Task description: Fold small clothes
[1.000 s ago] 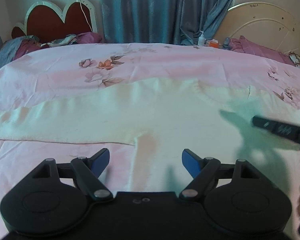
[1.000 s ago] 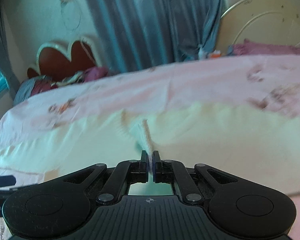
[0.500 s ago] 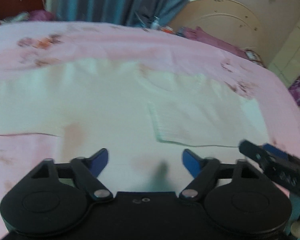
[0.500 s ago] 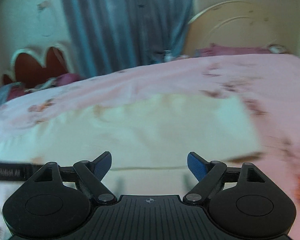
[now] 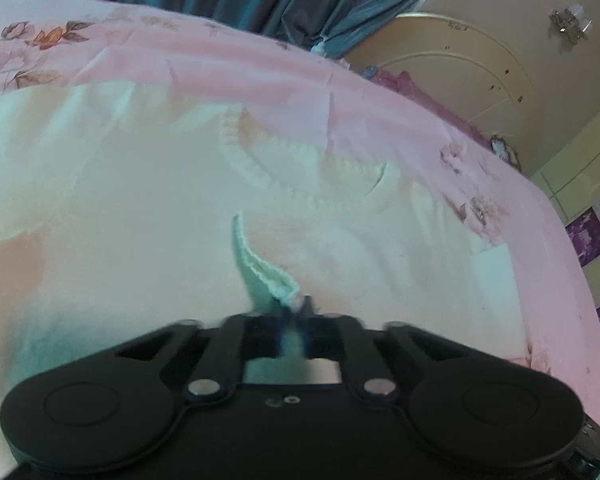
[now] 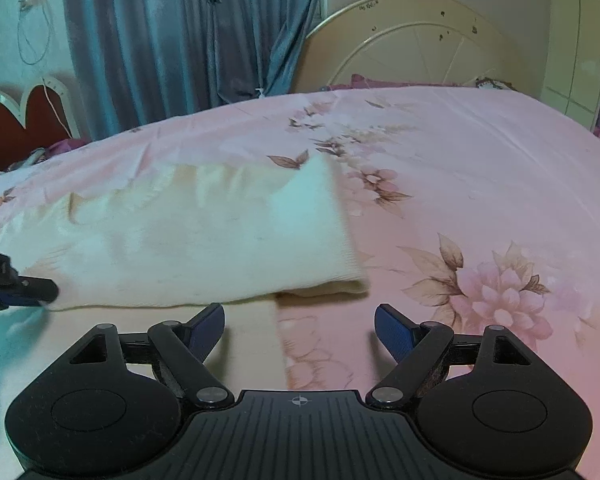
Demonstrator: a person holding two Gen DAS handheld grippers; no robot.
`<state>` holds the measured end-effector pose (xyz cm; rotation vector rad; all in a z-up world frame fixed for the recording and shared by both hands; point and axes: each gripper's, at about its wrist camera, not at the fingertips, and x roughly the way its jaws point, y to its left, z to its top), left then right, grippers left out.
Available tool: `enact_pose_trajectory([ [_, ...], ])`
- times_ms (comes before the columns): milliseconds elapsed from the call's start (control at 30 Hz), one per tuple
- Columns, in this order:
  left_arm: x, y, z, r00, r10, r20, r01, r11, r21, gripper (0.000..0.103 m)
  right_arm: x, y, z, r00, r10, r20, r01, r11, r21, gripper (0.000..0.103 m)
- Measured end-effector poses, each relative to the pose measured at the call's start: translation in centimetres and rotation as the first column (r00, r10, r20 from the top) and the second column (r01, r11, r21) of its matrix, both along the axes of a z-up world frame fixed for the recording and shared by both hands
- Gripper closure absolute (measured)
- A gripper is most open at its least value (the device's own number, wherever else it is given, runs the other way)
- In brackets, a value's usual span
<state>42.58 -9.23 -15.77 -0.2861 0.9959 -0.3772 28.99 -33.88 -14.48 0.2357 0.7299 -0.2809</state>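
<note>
Left tool pinches the sweater's cuff. Right tool hangs released over its folded edge on the bed.

- Bed dressed in a pink sheet printed with flowers and leaves, stretching ahead of both tools
- Cream knitted sweater spread flat on the sheet, directly in front of the left tool, ribbed neckline further ahead
- From the right tool, the sweater's folded-over part lies ahead and to the left, its edge just beyond the fingertips; bare flowered sheet lies ahead and to the right
- Purple bedding at the bed's far edge
</note>
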Motion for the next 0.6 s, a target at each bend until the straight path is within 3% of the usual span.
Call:
enact_pose_trajectory([
  [67, -0.1, -0.3, 0.7, 1.000, 0.010, 0.027, -0.010, 1.000, -0.002, 0.099, 0.3, -0.4, -0.2, 1.000, 0.002, -0.007, -0.002, 1.000, -0.002, 0.021],
  [200, 0.0, 1.0, 4.6, 0.990, 0.047, 0.132, -0.036, 0.996, -0.083, 0.100, 0.6, -0.8, -0.7, 1.000, 0.014, -0.011, -0.014, 1.000, 0.011, 0.021],
  [267, 0.1, 1.9, 6.8, 0.978, 0.066, 0.199, -0.048, 0.995, -0.090, 0.100, 1.0, -0.7, -0.8, 1.000, 0.025, -0.009, -0.025, 1.000, 0.018, 0.021],
  [433, 0.5, 5.3, 9.1, 0.956, 0.130, 0.262, -0.110, 0.990, -0.089, 0.100, 2.3, 0.0, -1.3, 0.999, 0.047, -0.004, -0.047, 0.999, 0.023, 0.022],
  [467, 0.5, 5.8, 8.9, 0.955, 0.137, 0.263, -0.121, 0.990, -0.076, 0.100, 2.6, 0.0, -1.3, 0.999, 0.049, 0.001, -0.049, 0.998, 0.031, 0.033],
  [600, 0.7, 8.0, 6.8, 0.961, 0.181, 0.207, -0.178, 0.983, -0.032, 0.100, 3.8, 0.1, -1.4, 0.998, 0.059, 0.006, -0.059, 0.996, 0.065, 0.053],
])
